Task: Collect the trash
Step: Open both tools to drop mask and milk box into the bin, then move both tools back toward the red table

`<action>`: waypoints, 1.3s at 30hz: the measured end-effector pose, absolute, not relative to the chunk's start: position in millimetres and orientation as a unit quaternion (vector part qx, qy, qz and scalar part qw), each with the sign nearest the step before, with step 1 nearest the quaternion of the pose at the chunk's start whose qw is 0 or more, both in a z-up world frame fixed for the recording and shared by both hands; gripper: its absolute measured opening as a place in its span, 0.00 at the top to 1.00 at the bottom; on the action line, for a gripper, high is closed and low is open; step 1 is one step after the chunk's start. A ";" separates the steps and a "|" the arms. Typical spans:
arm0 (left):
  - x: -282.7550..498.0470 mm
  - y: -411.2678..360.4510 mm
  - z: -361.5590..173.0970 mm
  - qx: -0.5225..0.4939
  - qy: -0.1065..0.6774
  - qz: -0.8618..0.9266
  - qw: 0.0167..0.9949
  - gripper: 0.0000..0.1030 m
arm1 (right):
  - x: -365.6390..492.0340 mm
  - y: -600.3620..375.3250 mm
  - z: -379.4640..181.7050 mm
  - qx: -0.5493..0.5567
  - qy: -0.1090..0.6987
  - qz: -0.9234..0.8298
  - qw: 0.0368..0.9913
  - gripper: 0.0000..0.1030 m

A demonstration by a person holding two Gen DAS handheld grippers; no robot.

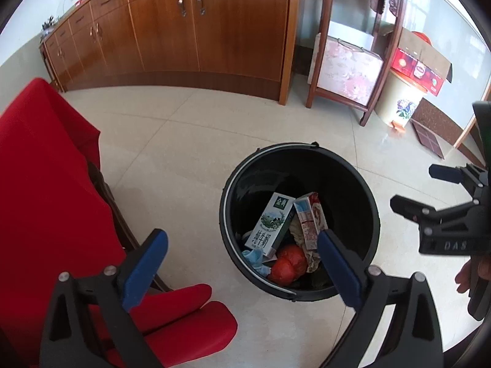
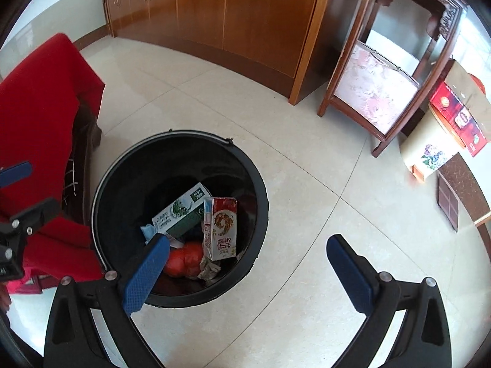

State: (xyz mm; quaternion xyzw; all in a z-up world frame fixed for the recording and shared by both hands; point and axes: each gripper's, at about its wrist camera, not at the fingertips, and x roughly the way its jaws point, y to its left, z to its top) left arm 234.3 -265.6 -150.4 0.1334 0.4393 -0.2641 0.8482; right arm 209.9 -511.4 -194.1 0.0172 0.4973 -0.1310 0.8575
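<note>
A black bucket (image 1: 307, 178) (image 2: 159, 165) stands on the tiled floor. Inside it lie a green-and-white milk carton (image 1: 270, 227) (image 2: 179, 214), a red-and-white drink carton (image 1: 310, 217) (image 2: 221, 230), a crumpled orange-red bag (image 1: 288, 263) (image 2: 184, 260), a blue scrap (image 1: 254, 257) and some crumpled paper (image 2: 210, 268). My left gripper (image 1: 242, 239) hangs open over the bucket's near left side, with nothing between its blue pads. My right gripper (image 2: 248, 242) is open and empty above the bucket's right rim. Each gripper also shows in the other's view, the right gripper (image 1: 414, 185) and the left gripper (image 2: 32, 188).
A red-draped seat (image 1: 46, 184) (image 2: 40, 107) is close on the bucket's left. A long wooden cabinet (image 1: 199, 30) lines the far wall. To the right stand a carved wooden stand with a floral cushion (image 1: 349, 70) and a cream bin (image 1: 399, 101) bearing a red box (image 1: 420, 67). A hand (image 1: 469, 273) holds the right gripper.
</note>
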 end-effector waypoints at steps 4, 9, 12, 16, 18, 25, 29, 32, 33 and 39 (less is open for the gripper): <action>229.1 -266.6 -139.1 0.139 0.429 -0.268 0.851 0.00 | 205.3 -522.0 -185.5 0.049 0.486 -0.150 0.860 0.00; 225.0 -262.5 -126.5 0.134 0.420 -0.269 0.856 0.00 | 195.8 -525.7 -173.0 0.062 0.470 -0.164 0.865 0.00; 222.3 -259.6 -119.9 0.131 0.414 -0.266 0.861 0.00 | 191.1 -520.1 -169.0 0.060 0.468 -0.165 0.866 0.00; 213.5 -256.4 -105.4 0.132 0.401 -0.268 0.866 0.00 | 184.2 -510.4 -158.8 0.055 0.458 -0.164 0.872 0.00; 208.1 -254.1 -95.9 0.129 0.391 -0.270 0.870 0.00 | 178.6 -506.2 -151.1 0.059 0.449 -0.163 0.877 0.00; 194.2 -231.9 -65.4 0.119 0.359 -0.265 0.887 0.00 | 152.2 -487.8 -123.6 0.066 0.412 -0.172 0.892 0.00; 187.2 -208.8 -50.8 0.106 0.344 -0.252 0.898 0.00 | 141.9 -476.1 -111.4 0.080 0.395 -0.169 0.899 0.00; 183.9 -190.4 -40.1 0.094 0.338 -0.243 0.904 0.00 | 138.2 -460.0 -103.9 0.077 0.385 -0.159 0.906 0.00; 182.3 -187.6 -37.6 0.091 0.336 -0.240 0.906 0.00 | 137.3 -454.1 -101.5 0.075 0.381 -0.154 0.908 0.00; 174.5 -148.8 -18.0 0.061 0.318 -0.217 0.921 0.00 | 136.1 -415.7 -83.5 0.067 0.353 -0.123 0.925 0.00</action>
